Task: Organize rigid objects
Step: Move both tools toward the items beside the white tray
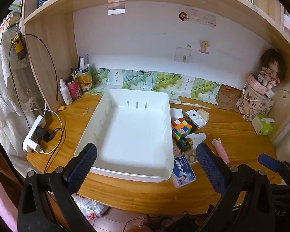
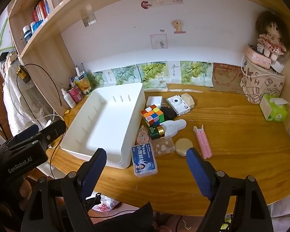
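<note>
**Empty Tray Awaited a Desk's Small Clutter**

Both hand-held grippers hung over the near edge of a wooden desk [image 2: 232, 127], angled down toward the work and carrying nothing. Jaws of the left gripper [image 1: 146, 159] stood spread wide, framing the near wall of a white tray [image 1: 133, 127]; those of the right gripper [image 2: 146, 161] were also apart, with a blue card case [image 2: 144, 161] lying on the desk in the gap, untouched. That stance suggested a start, with the right side lined up on the nearest item.

Just beyond lay the rest of the rigid objects, bunched against the tray's right wall, probably for short carries: a clear dotted case [image 2: 163, 145], a round compact [image 2: 183, 145], a pink stick pair [image 2: 204, 143] slightly apart, a green-and-gold bottle [image 2: 155, 132], a white thermometer-shaped gadget [image 2: 174, 126], a colour cube [image 2: 152, 114], a white toy camera [image 2: 177, 103] and a white plug [image 2: 154, 101].

Nothing sat inside the tray, so the sorting appeared not yet begun.

Farther back, grape-print packets [image 2: 154, 73] leaned along the wall, a doll [image 2: 270, 38] perched on a printed bag at the right corner, and a tissue pack [image 2: 274, 110] stood nearby.
</note>
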`<state>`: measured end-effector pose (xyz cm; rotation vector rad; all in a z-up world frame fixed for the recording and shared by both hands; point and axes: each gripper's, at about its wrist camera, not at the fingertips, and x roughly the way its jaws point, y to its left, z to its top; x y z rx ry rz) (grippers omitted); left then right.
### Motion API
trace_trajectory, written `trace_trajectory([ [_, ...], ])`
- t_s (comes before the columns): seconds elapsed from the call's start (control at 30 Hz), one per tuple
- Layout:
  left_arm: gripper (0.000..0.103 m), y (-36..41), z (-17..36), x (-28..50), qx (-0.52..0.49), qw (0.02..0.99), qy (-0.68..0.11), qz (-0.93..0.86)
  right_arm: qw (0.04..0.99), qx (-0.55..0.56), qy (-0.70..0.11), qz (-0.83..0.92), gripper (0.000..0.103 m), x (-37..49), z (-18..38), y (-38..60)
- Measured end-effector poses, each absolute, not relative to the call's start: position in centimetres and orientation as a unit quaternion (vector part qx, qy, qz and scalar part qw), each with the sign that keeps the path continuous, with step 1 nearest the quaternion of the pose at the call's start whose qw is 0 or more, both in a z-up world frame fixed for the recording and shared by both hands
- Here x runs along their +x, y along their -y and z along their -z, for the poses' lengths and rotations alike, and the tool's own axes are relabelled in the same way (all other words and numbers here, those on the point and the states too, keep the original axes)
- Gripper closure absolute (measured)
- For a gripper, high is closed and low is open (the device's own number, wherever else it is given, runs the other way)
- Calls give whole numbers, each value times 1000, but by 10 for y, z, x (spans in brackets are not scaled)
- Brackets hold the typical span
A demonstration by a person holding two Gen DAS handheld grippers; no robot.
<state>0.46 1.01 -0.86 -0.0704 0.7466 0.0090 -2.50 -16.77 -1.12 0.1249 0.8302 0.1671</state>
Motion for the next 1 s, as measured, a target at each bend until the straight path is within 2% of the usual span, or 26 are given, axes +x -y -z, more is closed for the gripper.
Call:
trace_trajectory([
  [1.0,3,-61,30,39,-54,904,-417,70,897,38,-440,-7,18,-9,16,102],
])
